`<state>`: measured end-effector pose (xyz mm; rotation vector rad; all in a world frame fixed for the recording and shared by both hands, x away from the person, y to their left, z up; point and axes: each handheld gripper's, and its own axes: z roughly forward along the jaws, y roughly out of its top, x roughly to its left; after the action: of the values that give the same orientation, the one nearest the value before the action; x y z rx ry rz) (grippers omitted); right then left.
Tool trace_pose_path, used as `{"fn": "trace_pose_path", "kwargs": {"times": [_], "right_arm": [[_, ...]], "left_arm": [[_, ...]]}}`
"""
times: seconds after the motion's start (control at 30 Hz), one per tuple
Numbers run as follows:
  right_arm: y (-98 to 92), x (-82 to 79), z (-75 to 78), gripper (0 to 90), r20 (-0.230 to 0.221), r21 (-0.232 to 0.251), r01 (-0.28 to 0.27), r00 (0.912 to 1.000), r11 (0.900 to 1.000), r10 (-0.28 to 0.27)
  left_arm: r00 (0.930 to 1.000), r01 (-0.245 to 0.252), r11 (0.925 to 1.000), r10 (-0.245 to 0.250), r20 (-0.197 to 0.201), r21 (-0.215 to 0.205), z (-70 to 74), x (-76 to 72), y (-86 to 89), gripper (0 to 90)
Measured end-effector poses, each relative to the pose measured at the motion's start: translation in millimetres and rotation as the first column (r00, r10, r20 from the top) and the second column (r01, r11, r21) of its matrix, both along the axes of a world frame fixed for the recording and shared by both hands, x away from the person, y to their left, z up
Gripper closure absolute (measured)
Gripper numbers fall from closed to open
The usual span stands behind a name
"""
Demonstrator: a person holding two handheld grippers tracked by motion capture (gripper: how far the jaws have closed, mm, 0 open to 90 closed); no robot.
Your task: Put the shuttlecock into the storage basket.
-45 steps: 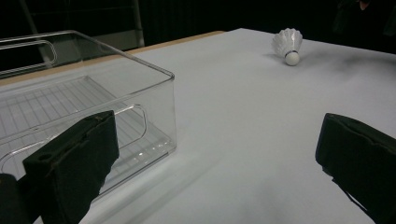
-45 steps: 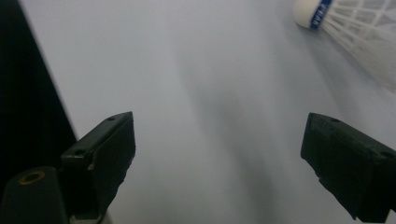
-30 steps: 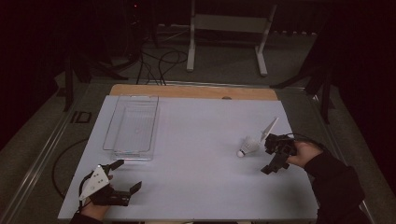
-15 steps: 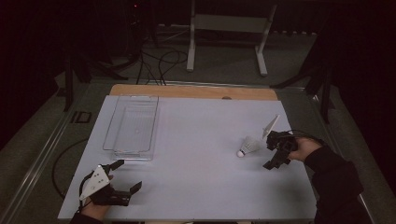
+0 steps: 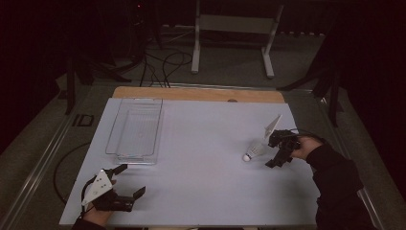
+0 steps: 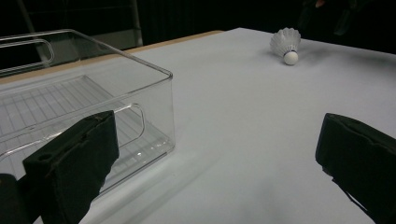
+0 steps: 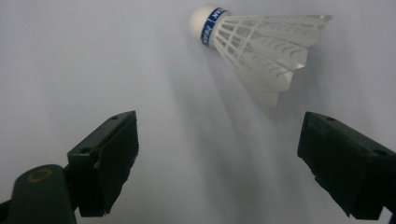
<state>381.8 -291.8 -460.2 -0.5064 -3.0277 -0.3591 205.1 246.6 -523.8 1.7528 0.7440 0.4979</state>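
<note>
Pretty dim overall, only the worktop (image 5: 201, 158) is lit; soft shadow just beyond the right hand-held gripper (image 7: 219, 154), whose jaws look blurry.

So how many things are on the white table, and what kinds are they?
Shuttlecock: 1
Clear plastic bin: 1
Handheld grippers: 2, the left gripper and the right gripper, both with jaws apart
Total: 4

White table (image 5: 206, 158) bears clear bin (image 5: 135, 129) and shuttlecock (image 5: 253, 152)
</note>
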Motion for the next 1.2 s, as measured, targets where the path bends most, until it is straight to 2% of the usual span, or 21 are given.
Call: {"fn": "trace_pose_path", "kwargs": {"times": [0.07, 0.17, 0.2, 0.23, 0.3, 0.4, 0.53, 0.6, 0.97, 1.0, 1.07, 1.13, 1.2], "right_arm": [[0.9, 2.9, -1.8, 13.4, -0.029, -0.001, 0.007, 0.9996, 1.000, -0.007], [1.3, 6.3, -3.8, 14.5, -0.035, 0.001, 0.004, 0.9994, 1.000, -0.004], [2.4, 6.5, -4.5, 19.6, 0.002, 0.006, 0.016, 0.9999, 1.000, -0.016], [2.4, 8.2, -4.9, 22.9, 0.018, 0.016, 0.025, 0.9995, 1.000, -0.026], [3.4, 11.1, -5.0, 21.2, -0.020, 0.038, 0.043, 0.9989, 0.998, -0.042], [7.4, 11.9, -6.6, 21.1, 0.018, 0.027, 0.006, 0.9998, 1.000, -0.007], [12.1, 15.2, -10.8, 22.4, 0.014, 0.036, 0.005, 0.9999, 0.999, -0.005], [13.5, 17.1, -13.5, 25.0, 0.021, 0.036, -0.013, 0.9997, 0.999, 0.013], [10.8, 28.6, -24.6, 43.6, -0.031, 0.046, -0.057, 0.9978, 0.997, 0.059], [10.8, 28.6, -24.6, 43.6, -0.031, 0.046, -0.057, 0.9978, 0.997, 0.059], [11.0, 31.1, -27.5, 49.6, -0.033, 0.051, -0.069, 0.9970, 0.996, 0.070], [11.3, 31.8, -28.3, 49.6, -0.028, 0.053, -0.077, 0.9965, 0.996, 0.079], [12.3, 32.7, -29.9, 53.4, -0.042, 0.050, -0.074, 0.9962, 0.996, 0.076]], "left_arm": [[1.0000, 0.002, 1.0000, -0.002, 0.000, 0.000, -0.1, 0.1, -0.2, 0.1], [1.0000, 0.005, 1.0000, -0.005, -0.002, 0.003, -0.4, 0.3, -0.4, 0.1], [1.0000, 0.005, 1.0000, -0.005, -0.002, 0.002, -0.4, 0.3, -0.5, 0.1], [1.0000, 0.005, 1.0000, -0.005, -0.001, 0.003, -0.4, 0.3, -0.5, 0.1], [1.0000, 0.006, 1.0000, -0.006, -0.002, 0.001, -0.4, 0.3, -0.5, 0.1], [1.0000, 0.006, 1.0000, -0.006, -0.002, -0.001, -0.3, 0.3, -0.5, 0.1], [1.0000, 0.007, 1.0000, -0.007, -0.004, 0.001, -0.4, 0.4, -0.5, 0.1], [1.0000, 0.007, 1.0000, -0.007, -0.003, 0.002, -0.3, 0.3, -0.5, 0.1], [1.0000, 0.008, 1.0000, -0.008, -0.005, 0.001, -0.9, 0.6, -1.3, 0.0], [1.0000, 0.008, 1.0000, -0.008, -0.005, 0.001, -0.9, 0.6, -1.3, 0.1], [0.9999, 0.009, 1.0000, -0.009, -0.008, 0.002, -1.0, 0.7, -1.2, 0.1], [0.9999, 0.009, 1.0000, -0.009, -0.008, 0.002, -1.1, 0.7, -1.2, 0.1], [0.9999, 0.011, 0.9999, -0.011, -0.009, 0.001, -1.2, 0.9, -1.1, 0.1]]}}
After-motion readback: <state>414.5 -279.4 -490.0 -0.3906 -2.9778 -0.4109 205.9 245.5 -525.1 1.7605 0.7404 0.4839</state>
